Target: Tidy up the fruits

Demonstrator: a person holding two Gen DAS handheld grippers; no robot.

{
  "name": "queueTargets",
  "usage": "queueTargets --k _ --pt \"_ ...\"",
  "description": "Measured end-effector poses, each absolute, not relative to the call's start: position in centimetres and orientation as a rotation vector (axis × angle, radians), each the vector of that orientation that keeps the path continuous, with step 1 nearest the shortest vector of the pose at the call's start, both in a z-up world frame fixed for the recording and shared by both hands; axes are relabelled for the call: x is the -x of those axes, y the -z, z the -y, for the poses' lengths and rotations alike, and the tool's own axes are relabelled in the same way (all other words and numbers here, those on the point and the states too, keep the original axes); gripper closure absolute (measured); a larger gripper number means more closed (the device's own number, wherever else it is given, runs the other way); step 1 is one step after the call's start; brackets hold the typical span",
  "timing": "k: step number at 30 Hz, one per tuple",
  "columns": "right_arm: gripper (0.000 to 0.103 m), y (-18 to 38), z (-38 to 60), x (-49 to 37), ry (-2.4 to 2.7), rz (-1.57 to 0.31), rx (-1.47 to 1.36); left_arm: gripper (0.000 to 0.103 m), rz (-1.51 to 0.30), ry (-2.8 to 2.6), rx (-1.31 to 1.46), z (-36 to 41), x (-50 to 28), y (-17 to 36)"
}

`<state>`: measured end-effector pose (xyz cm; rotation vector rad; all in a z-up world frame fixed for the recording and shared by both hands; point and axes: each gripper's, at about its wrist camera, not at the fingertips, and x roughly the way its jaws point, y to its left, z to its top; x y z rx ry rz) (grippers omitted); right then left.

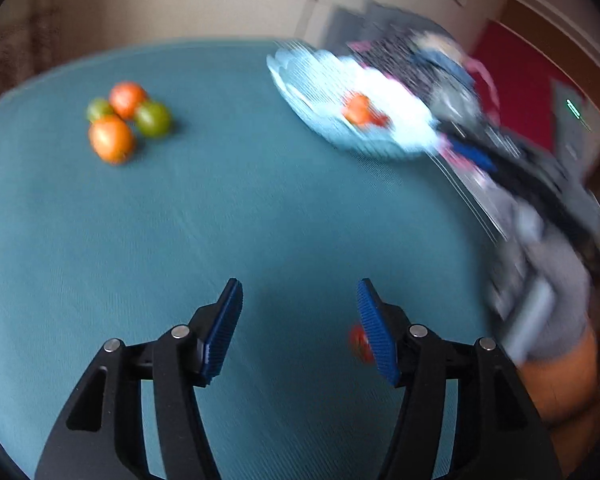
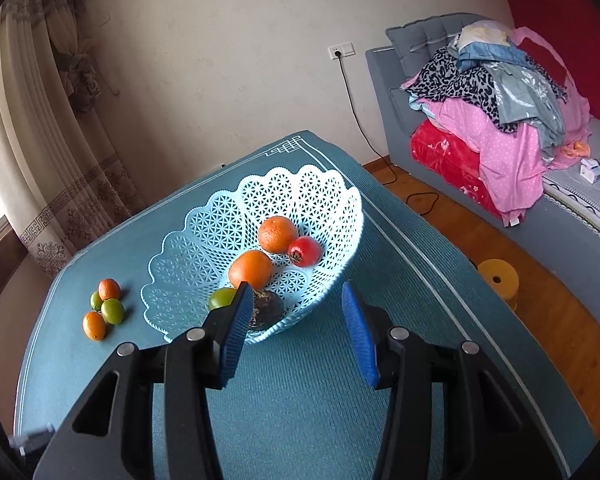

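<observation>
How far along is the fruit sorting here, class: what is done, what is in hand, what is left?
Done: the basket already holds two oranges, a red fruit, a green one and a dark item. In hand: nothing; the left gripper and right gripper are both open and empty. Left: four small fruits on the table, plus a red one beside the left gripper.

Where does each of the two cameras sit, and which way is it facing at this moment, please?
Left wrist: on the left gripper, tilted down at the teal table; its two open fingers show, nothing between them.
Right wrist: on the right gripper, looking across the table at the blue basket and a bed beyond; its open, empty fingers show.
Shared: the table, the basket and the cluster of four loose fruits.
</observation>
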<state>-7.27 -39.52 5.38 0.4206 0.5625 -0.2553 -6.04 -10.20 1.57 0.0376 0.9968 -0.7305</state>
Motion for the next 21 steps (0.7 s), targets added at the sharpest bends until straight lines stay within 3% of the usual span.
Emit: queueTargets --k 8,11,16,21 --pt "0.056 -5.0 39.2 7.7 0.258 -0.574 -0.407 0.044 -1.04 0.931 -0.158 13.5 10.9 -0.2" --pt "0.056 -4.8 39.4 8.1 0.265 -0.579 -0.411 0.051 -1.04 0.947 -0.209 14.1 11.6 -0.3" --pt "0.056 -4.9 39.9 8.5 0.281 -0.57 -0.421 0.074 -1.032 1.006 -0.326 14.7 13.9 -0.3" --pt "0.056 -4.8 40.0 8.5 0.28 -0.572 -0.426 0.076 -1.011 1.015 -0.396 14.4 15.3 -0.6"
